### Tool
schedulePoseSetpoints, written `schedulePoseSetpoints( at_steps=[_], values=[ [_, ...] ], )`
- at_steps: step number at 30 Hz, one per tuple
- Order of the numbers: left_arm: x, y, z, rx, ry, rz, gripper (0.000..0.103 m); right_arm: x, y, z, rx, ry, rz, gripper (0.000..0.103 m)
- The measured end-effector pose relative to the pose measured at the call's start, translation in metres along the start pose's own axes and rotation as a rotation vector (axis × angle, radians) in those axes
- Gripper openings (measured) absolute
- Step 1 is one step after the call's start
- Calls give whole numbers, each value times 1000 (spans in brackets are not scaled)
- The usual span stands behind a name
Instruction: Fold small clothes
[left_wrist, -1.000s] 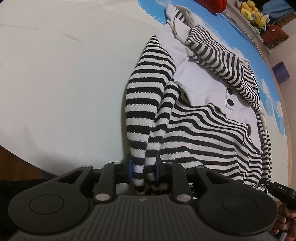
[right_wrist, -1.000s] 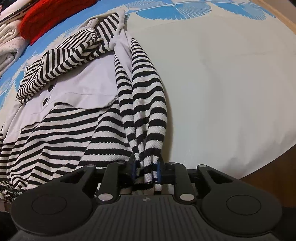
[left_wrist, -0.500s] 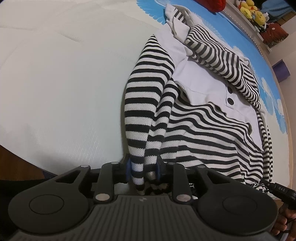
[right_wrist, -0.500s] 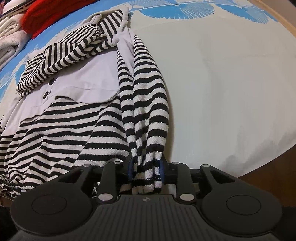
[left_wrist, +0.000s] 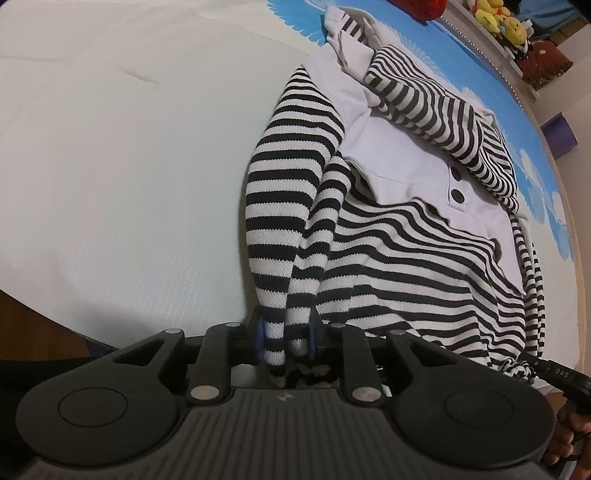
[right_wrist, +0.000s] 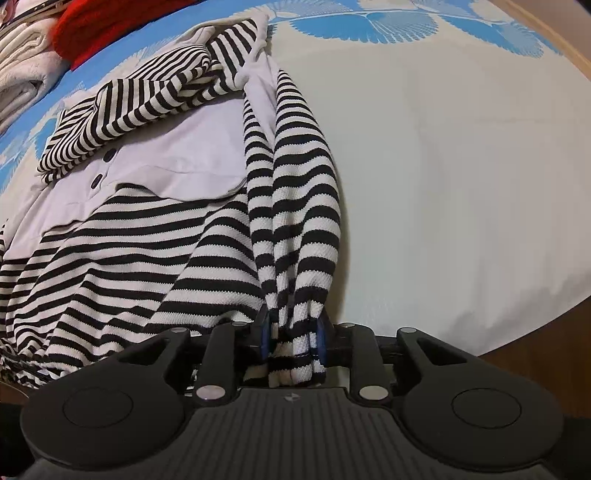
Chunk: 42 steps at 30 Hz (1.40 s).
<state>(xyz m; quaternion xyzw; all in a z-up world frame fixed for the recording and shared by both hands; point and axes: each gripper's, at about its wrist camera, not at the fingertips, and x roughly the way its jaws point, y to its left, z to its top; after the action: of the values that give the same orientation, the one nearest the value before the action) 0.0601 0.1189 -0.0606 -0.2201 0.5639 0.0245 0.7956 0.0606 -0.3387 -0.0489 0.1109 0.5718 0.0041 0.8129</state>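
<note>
A small black-and-white striped top (left_wrist: 406, 251) with a pale grey front panel and two dark buttons lies spread on the bed. My left gripper (left_wrist: 287, 338) has the gathered end of one striped sleeve (left_wrist: 280, 206) between its blue pads, and its jaws are closing on it. In the right wrist view the same top (right_wrist: 122, 240) lies to the left. My right gripper (right_wrist: 292, 338) pinches the bunched end of the other sleeve (right_wrist: 295, 184), its jaws also closing on the cloth. Both sleeves run taut from the shoulders to the pads.
The bed sheet (left_wrist: 129, 166) is white with blue prints at the far side. A red garment (right_wrist: 110, 26) and folded white clothes (right_wrist: 22, 74) lie beyond the top. Soft toys (left_wrist: 498, 18) sit on a far shelf. A hand (left_wrist: 569, 435) shows at lower right. Brown floor (right_wrist: 546, 376) borders the bed.
The right gripper's pads spread a little on the sleeve end, then came back in. The top shifted only slightly in both views. The left hand kept still.
</note>
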Motion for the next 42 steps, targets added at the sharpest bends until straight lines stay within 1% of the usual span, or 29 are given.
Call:
schedulePoseSetpoints(
  at_steps=[3, 6, 9, 14, 22, 26, 29, 33, 36, 40, 42],
  values=[
    [0, -1, 0, 6, -5, 3, 22, 0, -3, 0, 10, -2, 4, 23],
    [-1, -2, -1, 17, -14, -3, 14, -1, -3, 0, 8, -11, 9, 17],
    [-5, -3, -1, 17, -30, -10, 11, -3, -2, -1, 9, -27, 13, 13],
    [-9, -2, -1, 9, -48, -17, 10, -9, -3, -1, 26, -53, 26, 12],
    [-8, -2, -3, 27, -51, -9, 10, -11, -4, -3, 18, -61, 22, 11],
    [-14, -4, -6, 43, -80, -8, 9, -16, -3, -4, 11, -83, 26, 11],
    [-24, -7, -7, 64, -120, -14, 8, -25, -4, -5, 16, -119, 36, 10],
    [-49, -16, -8, 123, -198, -25, 7, -50, -8, 1, 35, -197, 94, 8],
    [-80, -24, -3, 159, -238, -67, 7, -80, -12, 8, 55, -276, 152, 8],
    [-132, -29, 0, 180, -265, -121, 7, -125, -21, 9, 106, -328, 236, 7],
    [-159, -27, -5, 186, -261, -152, 7, -151, -26, 4, 120, -347, 288, 7]
  ],
)
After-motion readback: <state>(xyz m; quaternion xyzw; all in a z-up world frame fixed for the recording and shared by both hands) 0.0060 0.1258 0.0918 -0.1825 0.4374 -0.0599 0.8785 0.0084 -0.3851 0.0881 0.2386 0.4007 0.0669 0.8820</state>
